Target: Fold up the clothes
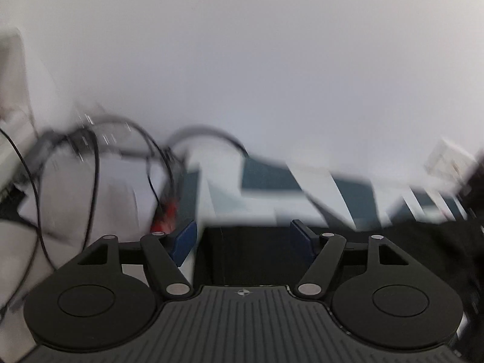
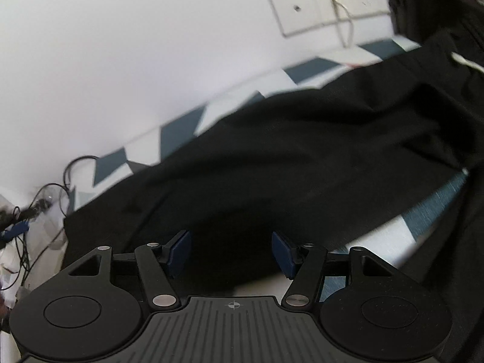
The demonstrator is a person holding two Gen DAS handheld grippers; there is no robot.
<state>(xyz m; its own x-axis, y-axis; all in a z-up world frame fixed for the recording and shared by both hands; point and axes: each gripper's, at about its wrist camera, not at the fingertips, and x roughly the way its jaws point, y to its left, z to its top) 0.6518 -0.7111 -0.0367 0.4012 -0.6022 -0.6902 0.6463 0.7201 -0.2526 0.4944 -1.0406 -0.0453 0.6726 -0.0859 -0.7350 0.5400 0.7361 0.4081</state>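
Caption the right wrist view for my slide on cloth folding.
Right gripper open above a black garment spread on a blue-and-white patterned cloth, wall socket panel behind.

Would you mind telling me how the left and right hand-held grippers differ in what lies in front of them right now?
The left hand-held gripper looks mostly at white wall, with only an edge of the black garment between its fingers; the right hand-held gripper looks down on the garment spread across the patterned sheet. The left view is heavily blurred; the right view is sharper. Both have blue pads, stand open and grip nothing.
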